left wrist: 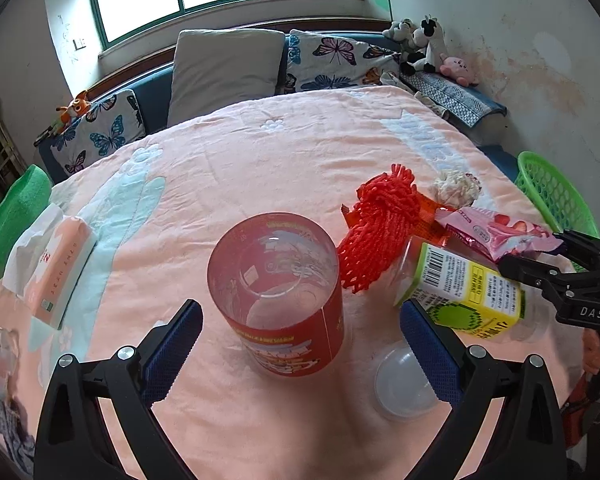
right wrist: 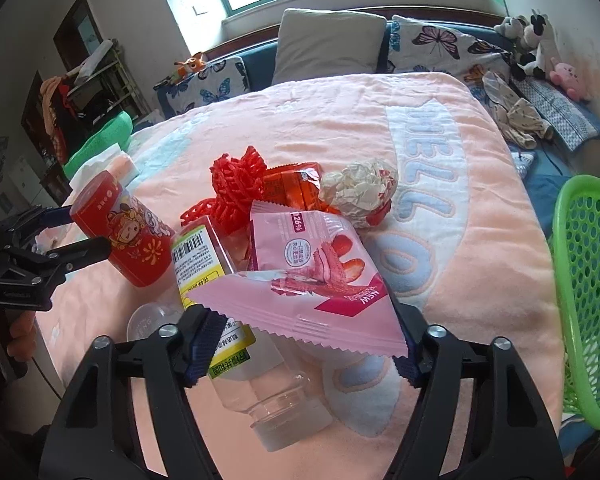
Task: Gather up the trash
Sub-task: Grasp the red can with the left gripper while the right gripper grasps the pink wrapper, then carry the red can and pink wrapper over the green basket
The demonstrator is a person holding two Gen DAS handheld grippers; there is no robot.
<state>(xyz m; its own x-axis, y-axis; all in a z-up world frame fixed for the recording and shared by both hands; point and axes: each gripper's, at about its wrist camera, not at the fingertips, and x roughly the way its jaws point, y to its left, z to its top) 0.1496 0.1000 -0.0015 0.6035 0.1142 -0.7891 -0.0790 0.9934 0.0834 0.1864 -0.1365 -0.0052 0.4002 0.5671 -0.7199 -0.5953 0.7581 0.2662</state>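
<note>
Trash lies clustered on a surface draped in a peach towel (left wrist: 260, 152); what is under the cloth cannot be told.

Left gripper (left wrist: 300, 344): jaws wide apart, straddling an upright red cup (left wrist: 278, 292), clear-walled above a red printed band. The pads do not touch it; a gap shows on both sides. In the right wrist view the same cup (right wrist: 126, 236) sits between those jaws, still free of them.

Right gripper (right wrist: 300, 344): jaws partly open, the serrated end of a pink snack wrapper (right wrist: 320, 280) lying across the gap between them. Whether the pads are pressing on the wrapper cannot be told.

Under and just left of the wrapper lies a clear plastic bottle (right wrist: 268, 396) on its side, with a yellow-green label. A clear plastic lid (left wrist: 404, 384) rests on the towel just beside the left gripper's right finger.

Behind the wrapper: a red foam net (left wrist: 380, 224), an orange packet (right wrist: 296, 188), and a crumpled paper ball (right wrist: 360, 192), all touching or near each other.

A green basket (right wrist: 588, 280) stands off the right edge of the towel. A tissue pack (left wrist: 56, 272) lies far left.
</note>
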